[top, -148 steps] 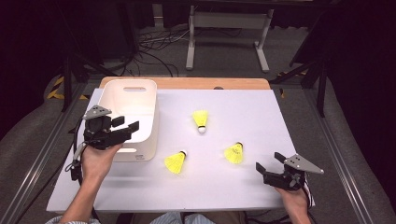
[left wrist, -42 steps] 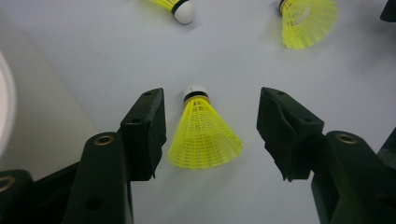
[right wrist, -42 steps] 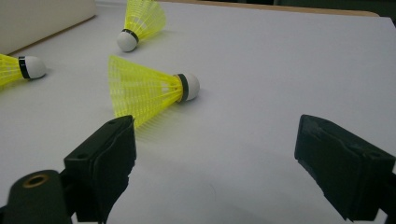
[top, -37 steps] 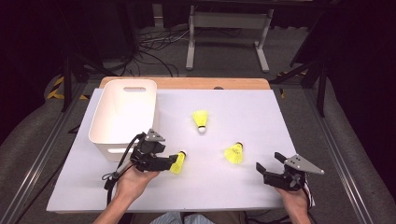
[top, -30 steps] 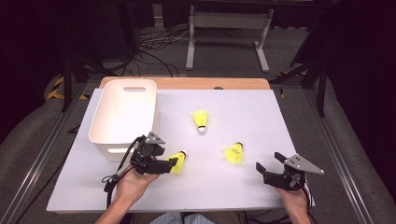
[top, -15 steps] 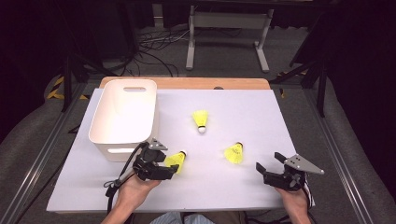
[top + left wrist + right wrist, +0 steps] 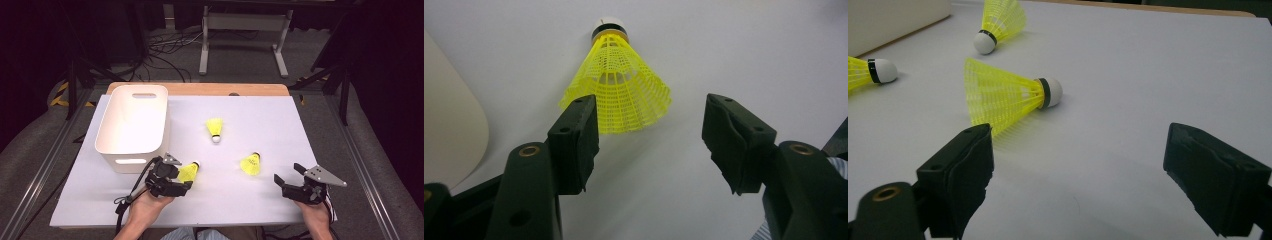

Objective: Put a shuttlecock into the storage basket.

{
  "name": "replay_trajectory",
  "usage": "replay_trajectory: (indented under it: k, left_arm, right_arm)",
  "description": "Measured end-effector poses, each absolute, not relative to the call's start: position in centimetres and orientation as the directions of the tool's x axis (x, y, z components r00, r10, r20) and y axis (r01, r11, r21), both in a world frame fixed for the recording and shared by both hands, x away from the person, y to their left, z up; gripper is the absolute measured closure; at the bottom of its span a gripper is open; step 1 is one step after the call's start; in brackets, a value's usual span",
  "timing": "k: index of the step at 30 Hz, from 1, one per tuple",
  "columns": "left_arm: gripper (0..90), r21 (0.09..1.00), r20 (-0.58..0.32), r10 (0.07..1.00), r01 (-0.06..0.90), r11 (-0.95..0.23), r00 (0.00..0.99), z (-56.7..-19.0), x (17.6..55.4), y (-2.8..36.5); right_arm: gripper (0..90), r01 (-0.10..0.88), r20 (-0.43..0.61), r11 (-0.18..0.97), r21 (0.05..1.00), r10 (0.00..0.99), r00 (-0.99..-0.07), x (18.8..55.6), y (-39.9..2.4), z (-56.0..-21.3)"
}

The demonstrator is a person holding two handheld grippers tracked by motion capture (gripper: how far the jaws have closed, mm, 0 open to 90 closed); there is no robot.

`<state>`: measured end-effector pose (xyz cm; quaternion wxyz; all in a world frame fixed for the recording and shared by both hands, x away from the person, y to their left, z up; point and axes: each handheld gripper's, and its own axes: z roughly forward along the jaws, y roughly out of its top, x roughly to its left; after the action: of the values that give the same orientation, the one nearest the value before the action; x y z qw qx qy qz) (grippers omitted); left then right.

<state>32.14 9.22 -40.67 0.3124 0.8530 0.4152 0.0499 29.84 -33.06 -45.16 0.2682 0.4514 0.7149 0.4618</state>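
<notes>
Left gripper view: the yellow net shuttlecock (image 7: 616, 87) lies near the tabletop's (image 7: 734, 55) front edge, white round tip pointing away. The left gripper's (image 7: 649, 142) fingers stand wide, not touching it.

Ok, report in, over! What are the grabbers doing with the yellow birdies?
Left gripper open at nearest shuttlecock, not gripping. Right gripper open, empty. Nothing blocking.

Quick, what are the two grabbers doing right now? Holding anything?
Left gripper: open, fingers either side of a yellow shuttlecock's skirt, not squeezing it.
Right gripper: open, holding nothing.
</notes>
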Motion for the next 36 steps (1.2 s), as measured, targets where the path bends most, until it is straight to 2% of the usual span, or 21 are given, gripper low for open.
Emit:
replay_trajectory:
  k: [21,29,36]
  left_arm:
    - [42.5,0.543,-0.188,0.748,0.702,-0.460,0.636,-42.2,33.6,7.3]
    - [48.4,0.536,-0.199,0.751,0.712,-0.454,0.629,-42.6,34.1,7.1]
    - [52.7,0.530,-0.173,0.759,0.709,-0.466,0.628,-42.8,34.3,6.9]
  right_arm:
    - [13.5,0.398,0.035,0.165,0.902,0.892,-0.450,29.8,-33.1,-45.2]
    - [13.6,0.400,0.033,0.168,0.901,0.892,-0.451,29.9,-33.1,-45.2]
    - [13.9,0.393,0.026,0.171,0.903,0.893,-0.450,29.8,-33.0,-45.1]
